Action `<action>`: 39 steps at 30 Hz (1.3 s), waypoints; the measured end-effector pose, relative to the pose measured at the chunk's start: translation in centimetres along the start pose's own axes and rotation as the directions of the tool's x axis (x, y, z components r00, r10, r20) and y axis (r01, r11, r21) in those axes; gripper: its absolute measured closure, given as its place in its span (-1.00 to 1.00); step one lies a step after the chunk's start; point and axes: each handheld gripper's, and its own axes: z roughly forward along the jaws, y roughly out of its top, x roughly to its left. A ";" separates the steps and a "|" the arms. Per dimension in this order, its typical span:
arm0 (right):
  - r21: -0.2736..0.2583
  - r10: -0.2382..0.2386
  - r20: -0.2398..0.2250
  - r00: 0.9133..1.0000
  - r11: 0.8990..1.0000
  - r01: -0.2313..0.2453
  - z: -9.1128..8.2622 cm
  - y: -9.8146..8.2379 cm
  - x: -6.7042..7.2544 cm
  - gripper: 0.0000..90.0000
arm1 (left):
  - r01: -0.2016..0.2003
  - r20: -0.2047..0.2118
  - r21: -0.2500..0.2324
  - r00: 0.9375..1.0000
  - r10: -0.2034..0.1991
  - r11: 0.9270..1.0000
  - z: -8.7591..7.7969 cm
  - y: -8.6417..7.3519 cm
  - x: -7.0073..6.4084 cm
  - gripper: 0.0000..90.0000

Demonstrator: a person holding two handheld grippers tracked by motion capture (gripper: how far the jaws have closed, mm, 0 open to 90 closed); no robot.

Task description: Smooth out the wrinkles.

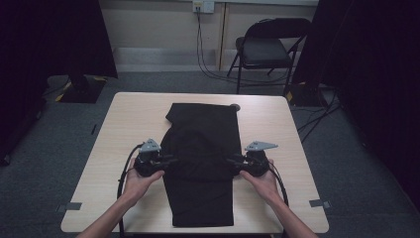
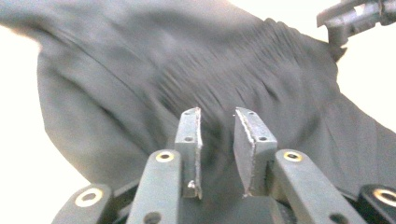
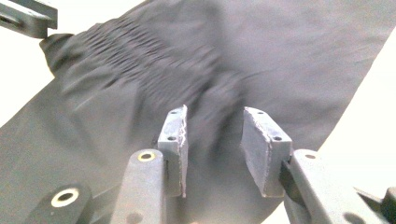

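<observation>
I have a black garment [image 1: 202, 163] lying lengthwise down the middle of the surface [image 1: 277, 129], running from the far part to the near edge. It looks like trousers folded along their length, with a gathered, ribbed band across the middle where my two tools sit. It is soft, thin cloth, light and limp: it will sag and drag when lifted, and a single layer could slip out of a shallow pinch. I judge the ribbed band at the two side edges the best place to hold, since the cloth is thicker there.

My left tool [image 2: 217, 140] is at the garment's left edge, jaws a little apart with cloth lying between and under them, gripping nothing that I can see. My right tool [image 3: 215, 140] is at the right edge, jaws somewhat wider apart, likewise over cloth. Both gripper views are blurred, so I cannot be sure whether a fold already sits between the pads.

The rest of the surface is bare. A folding chair [image 1: 265, 49] and trailing cables [image 1: 208, 64] stand on the floor beyond the far edge, well apart and not in my way.
</observation>
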 end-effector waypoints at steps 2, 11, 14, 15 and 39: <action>-0.009 0.017 0.027 0.999 1.000 -0.017 0.2 0.5 -0.7 0.39 | 0.000 -0.042 0.009 0.999 0.000 1.000 0.7 0.7 0.9 0.60; 0.059 0.010 0.143 0.990 0.998 -0.019 4.5 1.4 -2.4 0.30 | 0.068 -0.138 0.093 0.989 -0.055 0.993 6.5 0.8 3.0 0.46; 0.052 0.015 0.109 0.994 0.998 -0.021 4.9 1.1 -1.9 0.30 | 0.020 -0.109 0.085 0.994 -0.011 0.996 6.3 0.7 1.9 0.45; 0.041 0.014 0.097 0.995 0.999 -0.018 4.7 1.1 -1.8 0.29 | 0.017 -0.096 0.074 0.995 -0.010 0.997 6.0 0.7 1.7 0.44; 0.007 -0.081 -0.215 0.973 0.996 0.085 -3.2 -3.4 4.9 0.26 | -0.123 0.104 0.083 0.988 0.115 0.989 1.7 -1.4 -3.4 0.07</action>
